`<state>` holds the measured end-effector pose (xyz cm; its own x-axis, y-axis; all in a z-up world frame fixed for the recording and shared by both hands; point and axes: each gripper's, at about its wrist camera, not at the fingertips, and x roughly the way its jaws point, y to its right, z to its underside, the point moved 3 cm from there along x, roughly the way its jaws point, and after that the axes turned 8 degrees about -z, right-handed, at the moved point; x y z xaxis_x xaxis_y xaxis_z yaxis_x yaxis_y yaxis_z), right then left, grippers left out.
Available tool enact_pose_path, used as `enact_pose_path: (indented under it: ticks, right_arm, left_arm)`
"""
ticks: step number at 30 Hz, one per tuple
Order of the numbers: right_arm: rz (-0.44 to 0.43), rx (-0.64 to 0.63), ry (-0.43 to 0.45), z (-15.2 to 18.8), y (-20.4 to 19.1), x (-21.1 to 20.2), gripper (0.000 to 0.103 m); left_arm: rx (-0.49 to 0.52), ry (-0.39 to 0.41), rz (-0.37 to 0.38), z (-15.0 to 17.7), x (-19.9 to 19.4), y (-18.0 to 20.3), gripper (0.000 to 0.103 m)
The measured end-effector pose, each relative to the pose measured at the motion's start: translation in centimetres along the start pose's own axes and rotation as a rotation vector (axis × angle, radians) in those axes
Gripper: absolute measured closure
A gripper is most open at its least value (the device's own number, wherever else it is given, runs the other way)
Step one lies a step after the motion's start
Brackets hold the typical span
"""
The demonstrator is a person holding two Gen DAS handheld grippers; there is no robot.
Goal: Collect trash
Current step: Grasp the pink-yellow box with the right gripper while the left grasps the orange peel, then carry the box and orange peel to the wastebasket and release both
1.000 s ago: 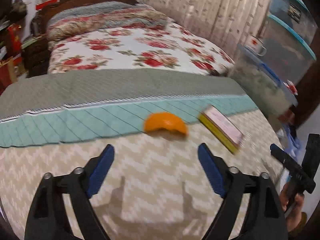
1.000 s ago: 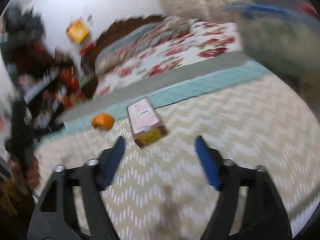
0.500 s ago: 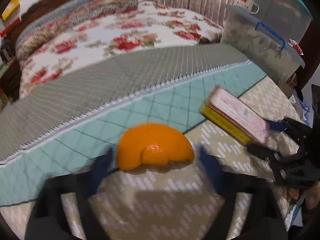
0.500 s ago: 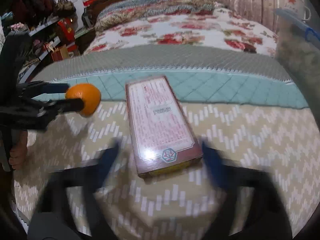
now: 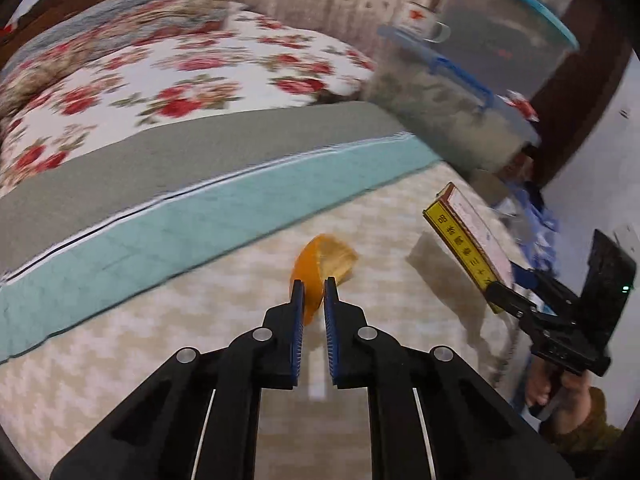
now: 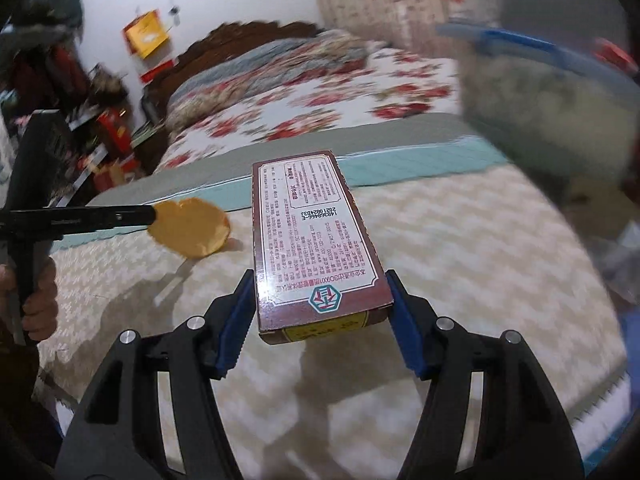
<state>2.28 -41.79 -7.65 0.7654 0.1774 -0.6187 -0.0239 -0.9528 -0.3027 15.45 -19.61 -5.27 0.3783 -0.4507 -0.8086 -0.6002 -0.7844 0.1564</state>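
While lifted, curved orange peel (image 5: 316,264) pinched, flat printed cardboard box (image 6: 312,236) clamped.

Glossy printed cardboard box (image 6: 316,240), waxy orange peel (image 5: 316,268) with pale matt pith, quilted cloth bedspread (image 5: 200,216), matt black plastic gripper arms, ribbed blue pads (image 6: 236,320)

The bed (image 5: 168,364) is spread with a beige zigzag cover (a teal quilted band runs along its far edge). Beyond lie a grey blanket (image 5: 192,160) and a floral quilt (image 5: 192,80).
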Motion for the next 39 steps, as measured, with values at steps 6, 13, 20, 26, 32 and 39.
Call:
enact_pose_path:
  ticks: [6,13,20,26,32,39]
  right_arm:
    - [0.01,0.108,0.052,1.4,5.2,-4.1,0.039]
    - [-0.049,0.15,0.092,2.1,6.8,-5.8,0.039]
    - [-0.11,0.188,0.083,2.5,7.3,-4.8,0.039]
    - [-0.117,0.196,0.076,2.6,7.1,-4.1,0.039]
    - [-0.106,0.209,0.096,2.7,7.4,-4.5,0.039]
    - [-0.063,0.234,0.133,2.5,9.6,-5.9,0.039]
  left_arm:
    - [0.106,-0.013,-0.053,-1.4,1.3,5.5,0.07]
    - [0.054,-0.044,-0.16,-0.7,2.3,3.5,0.025]
    - [-0.104,-0.157,-0.045,2.6,3.4,-0.1,0.025]
    - [-0.141,-0.196,0.022,2.9,5.1,1.5,0.065]
    - [-0.093,-0.2,0.005,2.1,6.5,4.1,0.098]
    - [-0.06,-0.176,0.096,-0.6,5.8,8.0,0.1]
